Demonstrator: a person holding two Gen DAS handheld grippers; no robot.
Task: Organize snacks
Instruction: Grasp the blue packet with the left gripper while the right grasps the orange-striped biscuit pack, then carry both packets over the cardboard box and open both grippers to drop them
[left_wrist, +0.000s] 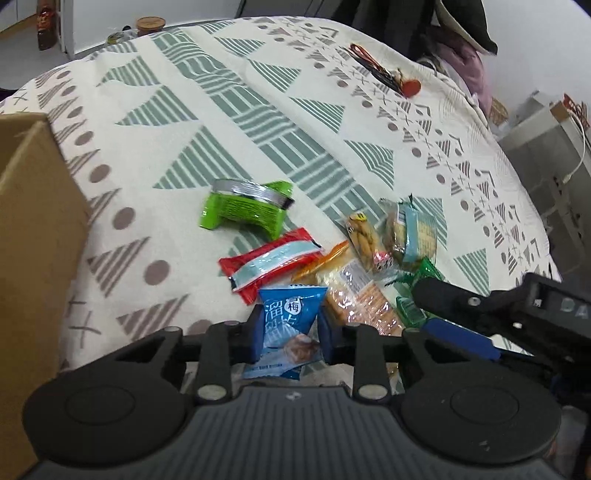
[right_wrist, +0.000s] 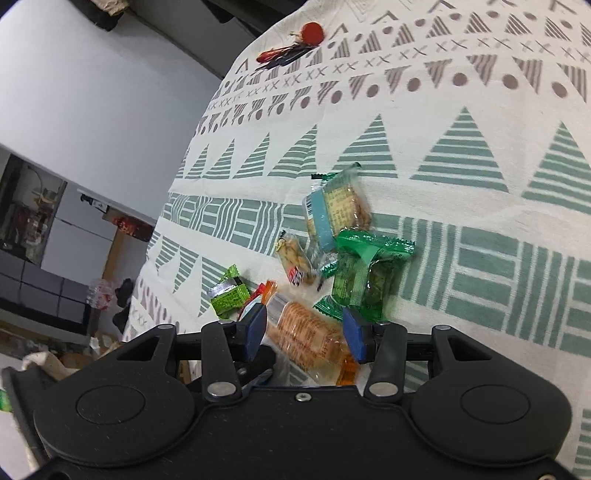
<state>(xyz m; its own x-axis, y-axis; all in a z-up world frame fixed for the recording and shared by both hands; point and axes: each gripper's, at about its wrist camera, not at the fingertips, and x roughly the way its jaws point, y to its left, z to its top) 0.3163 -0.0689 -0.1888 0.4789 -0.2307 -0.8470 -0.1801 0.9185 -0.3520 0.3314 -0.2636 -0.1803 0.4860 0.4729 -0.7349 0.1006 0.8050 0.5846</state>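
Note:
My left gripper (left_wrist: 290, 332) is shut on a blue snack packet (left_wrist: 288, 317), held upright between its blue pads above the patterned tablecloth (left_wrist: 221, 122). Just beyond it lie a red packet (left_wrist: 271, 264), a lime-green packet (left_wrist: 245, 208) and an orange cracker pack (left_wrist: 354, 295). My right gripper (right_wrist: 304, 330) is open, and the cracker pack (right_wrist: 306, 336) shows between its fingers. It hovers at the pile's near edge, beside a dark green packet (right_wrist: 365, 273). A blue-banded biscuit packet (right_wrist: 336, 210) and a small twist packet (right_wrist: 295, 262) lie further out.
A brown cardboard box (left_wrist: 33, 221) stands at the left edge of the left wrist view. A bunch of keys with a red tag (left_wrist: 388, 74) lies at the far side of the cloth. Jars (left_wrist: 149, 26) sit at the table's far corner. Shelving (left_wrist: 546, 147) stands past the right edge.

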